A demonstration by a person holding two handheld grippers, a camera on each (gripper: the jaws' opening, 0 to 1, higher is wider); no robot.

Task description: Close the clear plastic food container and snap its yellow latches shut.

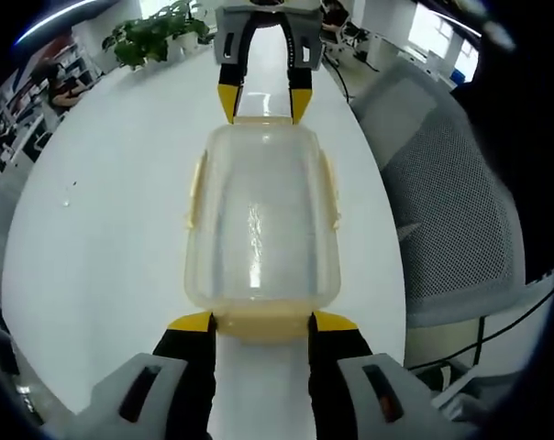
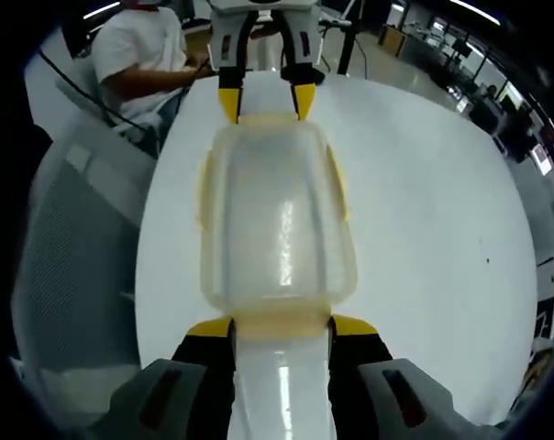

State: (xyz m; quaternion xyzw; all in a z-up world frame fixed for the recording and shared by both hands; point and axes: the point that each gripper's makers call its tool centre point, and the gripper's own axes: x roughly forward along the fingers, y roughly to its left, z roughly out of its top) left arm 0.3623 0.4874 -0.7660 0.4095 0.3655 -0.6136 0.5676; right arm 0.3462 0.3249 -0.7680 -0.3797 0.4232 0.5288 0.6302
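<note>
Table (image 1: 103, 247), white and rounded, carries the clear plastic food container (image 1: 261, 225) at its middle, lid on top. In the left gripper view, a potted plant (image 1: 153, 37) stands at the far left edge of the table, and a grey mesh chair (image 1: 447, 202) sits off the right side. The left gripper (image 1: 261, 323) comes up from the bottom with its yellow-tipped fingers (image 1: 193, 323) spread wide, one on each side of the near end latch (image 1: 261, 325), the tips right at the container's end; whether they touch it is unclear. At the far end the right gripper (image 1: 263, 103) faces back, its fingers likewise parted and set at the far latch.

In the right gripper view a grey mesh chair (image 2: 75, 257) stands left of the table, and a person in a white shirt (image 2: 139, 50) sits beyond it. The container (image 2: 277, 220) lies lengthwise, pale yellow side latches (image 2: 206, 202) along its long edges. The right gripper (image 2: 282, 325) frames the near end with fingers apart, gripping nothing, and the left gripper (image 2: 263, 103) meets the far end.
</note>
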